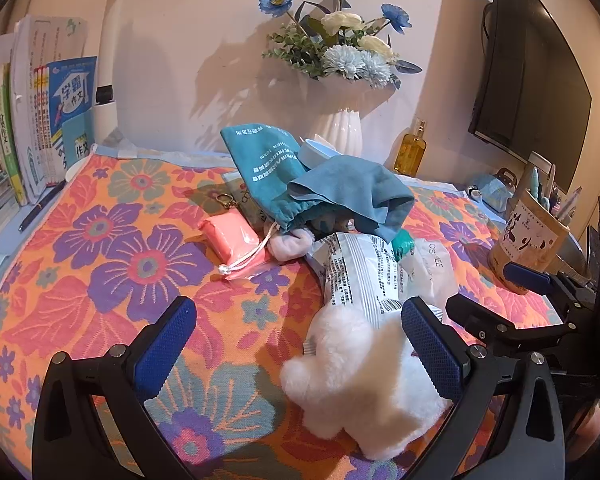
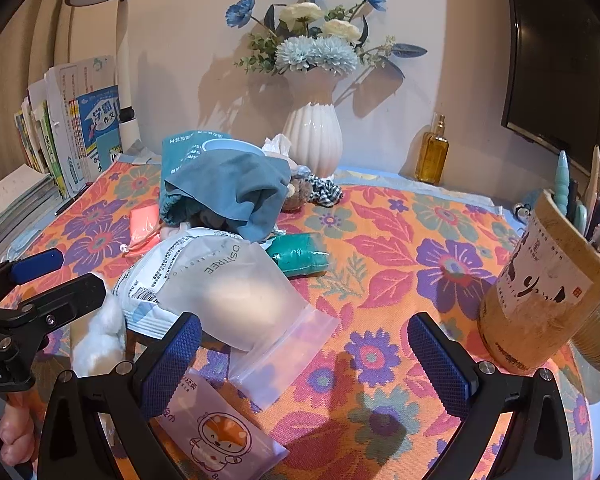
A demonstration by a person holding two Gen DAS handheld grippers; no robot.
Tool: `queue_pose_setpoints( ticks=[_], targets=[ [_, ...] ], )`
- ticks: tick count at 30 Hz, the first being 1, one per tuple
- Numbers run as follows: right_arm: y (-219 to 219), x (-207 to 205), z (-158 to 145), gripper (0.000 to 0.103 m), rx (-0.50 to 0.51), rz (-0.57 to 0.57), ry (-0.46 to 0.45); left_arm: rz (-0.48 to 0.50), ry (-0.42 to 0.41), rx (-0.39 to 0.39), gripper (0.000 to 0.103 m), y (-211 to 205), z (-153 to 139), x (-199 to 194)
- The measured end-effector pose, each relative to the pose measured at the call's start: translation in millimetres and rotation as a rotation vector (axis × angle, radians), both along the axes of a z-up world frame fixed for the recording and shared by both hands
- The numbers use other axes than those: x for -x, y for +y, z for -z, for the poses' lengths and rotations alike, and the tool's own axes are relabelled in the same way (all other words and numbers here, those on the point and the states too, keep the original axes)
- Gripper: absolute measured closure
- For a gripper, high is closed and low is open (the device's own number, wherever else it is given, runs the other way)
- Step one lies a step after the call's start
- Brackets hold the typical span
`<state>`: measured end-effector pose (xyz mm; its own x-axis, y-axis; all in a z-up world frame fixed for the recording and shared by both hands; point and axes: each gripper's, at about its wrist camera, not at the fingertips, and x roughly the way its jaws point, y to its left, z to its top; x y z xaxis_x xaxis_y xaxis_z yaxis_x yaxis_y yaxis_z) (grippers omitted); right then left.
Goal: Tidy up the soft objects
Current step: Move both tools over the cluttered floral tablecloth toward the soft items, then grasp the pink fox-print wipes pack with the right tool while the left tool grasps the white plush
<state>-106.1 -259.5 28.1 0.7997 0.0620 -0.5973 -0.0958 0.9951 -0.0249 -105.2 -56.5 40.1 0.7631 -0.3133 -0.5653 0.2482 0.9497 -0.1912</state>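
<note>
Centrally, a teal drawstring pouch [image 1: 268, 176] lies open-mouthed, contents unclear; left gripper [image 1: 300, 344] and right gripper [image 2: 304, 356] both gape wide, empty.

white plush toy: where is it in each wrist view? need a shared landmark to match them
Left wrist: white plush toy lies low and right of centre, against the right finger of the open left gripper.
Right wrist: only a white tuft at lower left, beside the left gripper.
Shared landmark: white vase at the wall.
</note>
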Motion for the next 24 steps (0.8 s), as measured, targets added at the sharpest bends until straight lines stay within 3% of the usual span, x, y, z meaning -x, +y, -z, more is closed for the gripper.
queue_pose_setpoints(
  ticks=[24],
  targets=[
    [-1.3,-2.7,-2.5,0.0,0.006,-0.011,0.006,0.006,0.003,0.008,0.001,0.1,1.0,-0.4]
  ],
)
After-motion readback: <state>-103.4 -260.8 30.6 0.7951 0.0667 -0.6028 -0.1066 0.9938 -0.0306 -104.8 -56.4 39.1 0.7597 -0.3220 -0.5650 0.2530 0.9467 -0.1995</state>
